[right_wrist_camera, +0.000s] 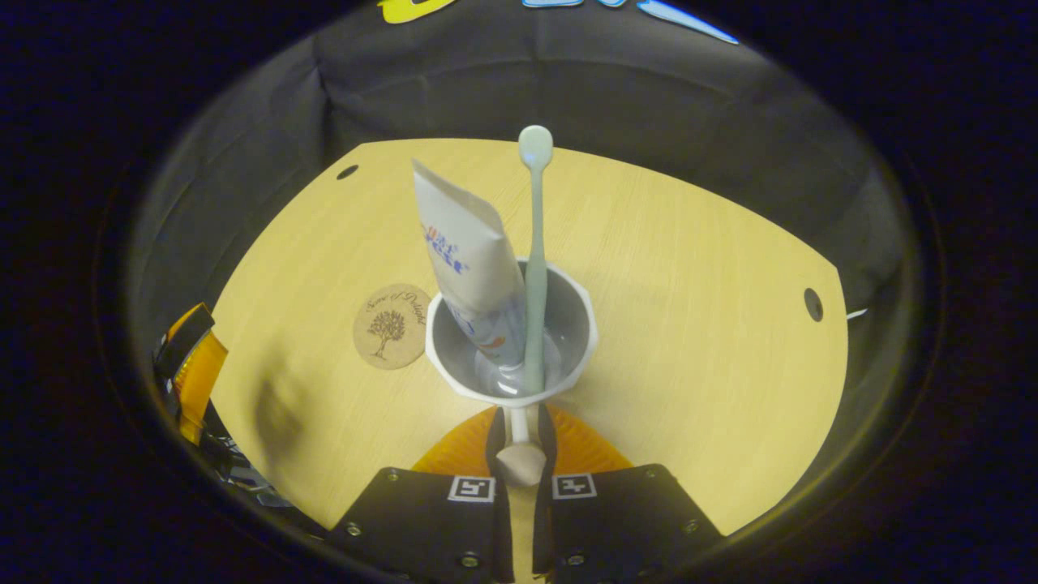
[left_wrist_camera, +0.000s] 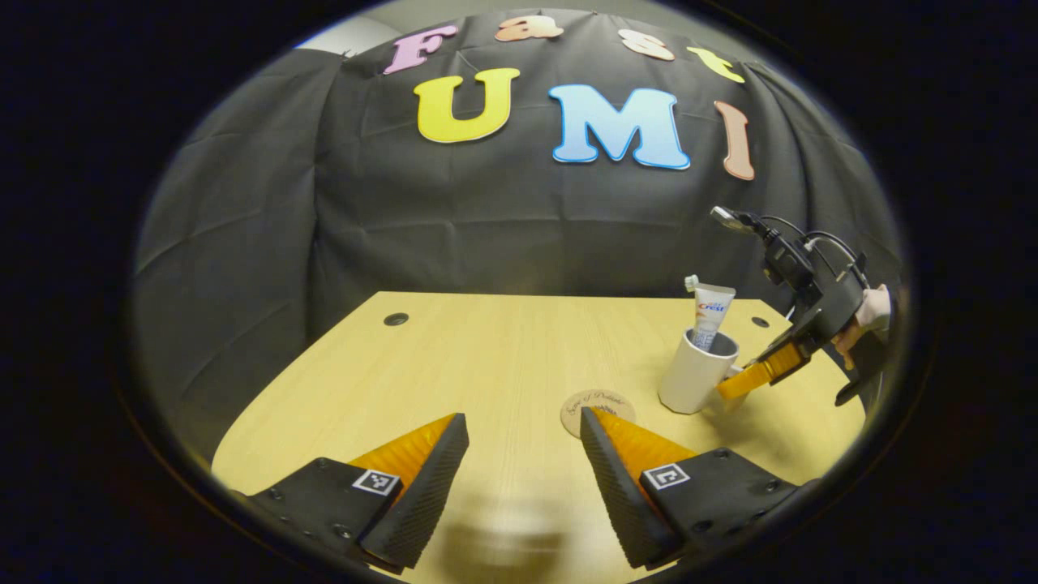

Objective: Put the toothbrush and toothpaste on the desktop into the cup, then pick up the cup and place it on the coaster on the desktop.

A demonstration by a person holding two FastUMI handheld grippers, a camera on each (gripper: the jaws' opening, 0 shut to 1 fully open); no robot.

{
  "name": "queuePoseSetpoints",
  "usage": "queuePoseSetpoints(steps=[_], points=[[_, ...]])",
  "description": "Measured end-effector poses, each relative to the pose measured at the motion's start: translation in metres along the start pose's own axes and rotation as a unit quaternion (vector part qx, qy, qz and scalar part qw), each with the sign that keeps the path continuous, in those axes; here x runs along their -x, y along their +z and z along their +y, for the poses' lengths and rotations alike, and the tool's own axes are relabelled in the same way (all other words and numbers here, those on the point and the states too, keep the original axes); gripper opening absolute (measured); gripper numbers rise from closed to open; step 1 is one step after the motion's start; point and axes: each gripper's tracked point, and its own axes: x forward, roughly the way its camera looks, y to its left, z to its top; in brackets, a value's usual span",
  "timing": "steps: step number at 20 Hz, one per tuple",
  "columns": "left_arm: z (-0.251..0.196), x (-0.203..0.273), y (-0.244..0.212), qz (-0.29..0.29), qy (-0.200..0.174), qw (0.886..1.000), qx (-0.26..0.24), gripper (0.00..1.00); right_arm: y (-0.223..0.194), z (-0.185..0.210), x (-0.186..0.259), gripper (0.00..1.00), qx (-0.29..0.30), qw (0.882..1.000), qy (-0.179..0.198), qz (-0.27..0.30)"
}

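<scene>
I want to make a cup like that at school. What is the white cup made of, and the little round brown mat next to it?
The white faceted cup looks like glossy plastic or glazed ceramic; its smooth rim shines, but the look cannot settle which. The round brown coaster looks like matte cork or thin wood: flat, dull, with a tree printed on it. It lies on the pale wood-grain desktop.

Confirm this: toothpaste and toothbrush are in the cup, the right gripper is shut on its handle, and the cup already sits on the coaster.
One thing is wrong: the cup stands on the desk beside the coaster, as the right gripper view shows. The toothpaste and toothbrush are inside, and the right gripper grips the handle.
</scene>
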Motion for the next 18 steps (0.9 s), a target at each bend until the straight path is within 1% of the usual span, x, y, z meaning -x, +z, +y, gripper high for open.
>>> queuePoseSetpoints(steps=[5, 13, 18], points=[[0.004, -0.002, -0.001, 0.001, 0.001, 1.0, 0.002, 0.93, 0.001, 0.004, 0.0, 0.11, -0.006, 1.0, 0.003, -0.007], [0.013, 0.002, -0.005, 0.003, -0.003, 1.0, 0.004, 0.94, 0.006, 0.005, 0.005, 0.11, -0.016, 0.999, 0.024, -0.023], [0.026, 0.001, -0.007, 0.006, 0.0, 1.0, 0.005, 0.93, 0.004, 0.005, 0.002, 0.11, -0.009, 0.999, 0.029, -0.026]])
